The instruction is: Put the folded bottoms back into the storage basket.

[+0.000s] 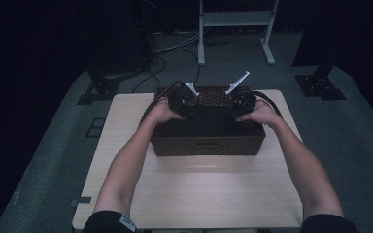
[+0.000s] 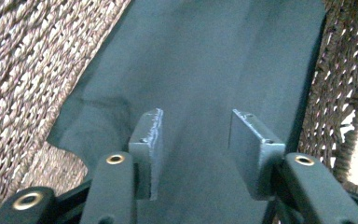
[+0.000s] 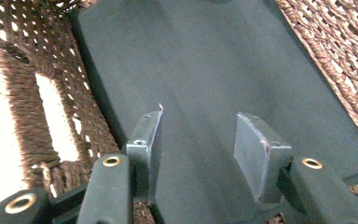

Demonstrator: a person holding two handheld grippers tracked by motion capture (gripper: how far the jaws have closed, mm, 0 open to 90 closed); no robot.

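A brown woven basket stands at the middle of the light wooden table. Inside it lies a flat dark grey cloth. Both hands hold the grippers over the basket's far half. My left gripper is at the left and my right gripper at the right. In the left gripper view the jaws of the left gripper stand open just above the cloth. In the right gripper view the right gripper is open too, over the cloth. Nothing sits between either pair of jaws.
The woven wall rises close beside the left gripper. A handle hole in the basket's end wall is near the right gripper. A white metal frame and cables stand on the floor beyond the table.
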